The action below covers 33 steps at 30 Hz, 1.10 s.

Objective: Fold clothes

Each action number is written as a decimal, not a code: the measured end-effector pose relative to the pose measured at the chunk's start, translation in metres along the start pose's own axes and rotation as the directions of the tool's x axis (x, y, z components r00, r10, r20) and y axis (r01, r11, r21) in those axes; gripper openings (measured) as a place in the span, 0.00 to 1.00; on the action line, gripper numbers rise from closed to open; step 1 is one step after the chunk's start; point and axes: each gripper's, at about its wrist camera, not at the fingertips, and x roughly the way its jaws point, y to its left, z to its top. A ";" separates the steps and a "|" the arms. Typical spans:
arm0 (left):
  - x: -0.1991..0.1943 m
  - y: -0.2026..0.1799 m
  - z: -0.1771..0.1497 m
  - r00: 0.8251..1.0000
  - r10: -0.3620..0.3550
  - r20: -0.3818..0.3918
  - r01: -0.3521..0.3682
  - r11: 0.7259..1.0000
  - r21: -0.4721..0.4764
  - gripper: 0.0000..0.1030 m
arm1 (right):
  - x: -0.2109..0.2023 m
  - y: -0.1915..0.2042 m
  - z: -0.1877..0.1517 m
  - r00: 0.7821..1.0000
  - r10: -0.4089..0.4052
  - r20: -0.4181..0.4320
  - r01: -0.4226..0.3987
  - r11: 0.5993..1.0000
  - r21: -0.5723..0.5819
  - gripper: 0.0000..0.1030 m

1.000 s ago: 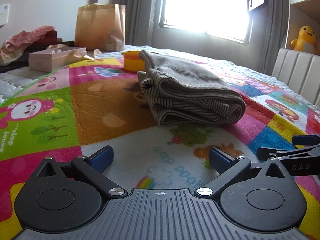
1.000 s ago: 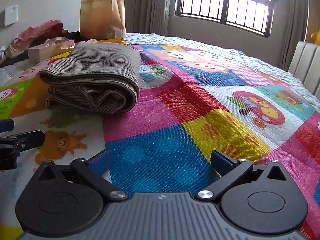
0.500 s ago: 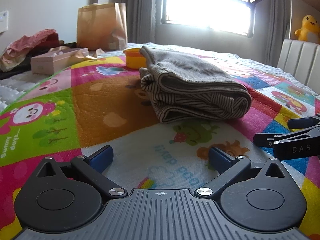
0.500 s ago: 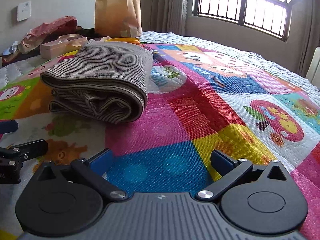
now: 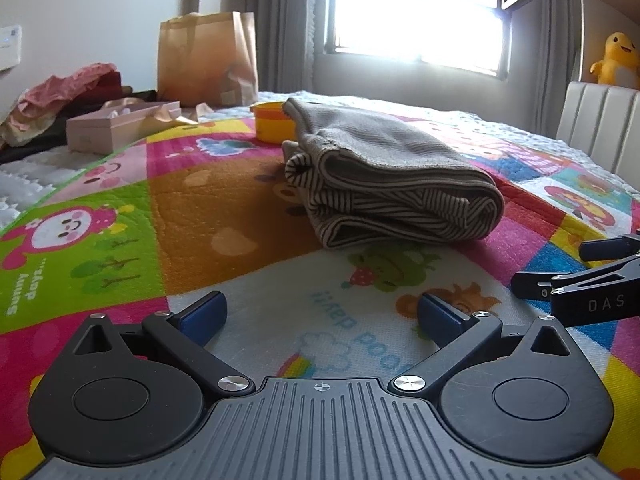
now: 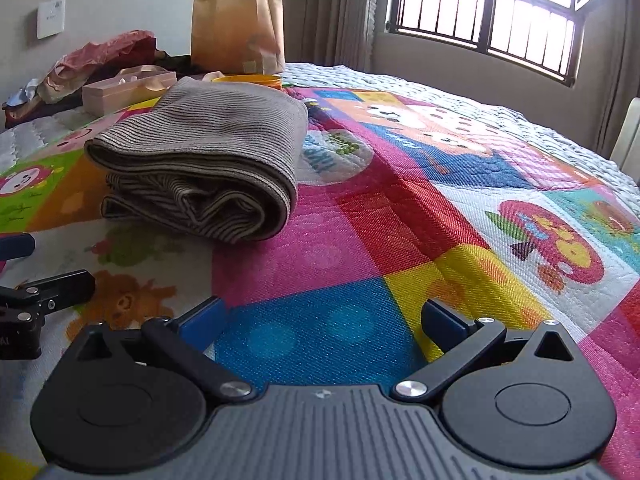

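Evidently the fold is done or close to it: the garment [image 5: 384, 184] lies as a thick grey striped bundle on the quilt [image 5: 224, 208], near an orange tub [image 5: 274, 122] behind it. Nothing is held by either tool. The left gripper [image 5: 320, 316] is spread wide over bare quilt, well short of the bundle, and the right gripper [image 6: 324, 318] is likewise held wide apart and empty, with the bundle ahead to its left.

Most risk is judged to lie in any further touch. The layers at the near edge are loose and wavy, so a nudge from a finger could be expected to drag the top layer and spill the stack open. If another grab is intended, only the upper layer might be caught, and the bundle would unroll when lifted. The two tools sit close together, so a clash is also possible.
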 end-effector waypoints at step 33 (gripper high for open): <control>-0.002 0.001 -0.001 1.000 0.006 0.016 -0.006 1.000 -0.004 1.00 | 0.000 0.000 0.000 1.000 0.001 0.000 -0.001 1.000 0.001 1.00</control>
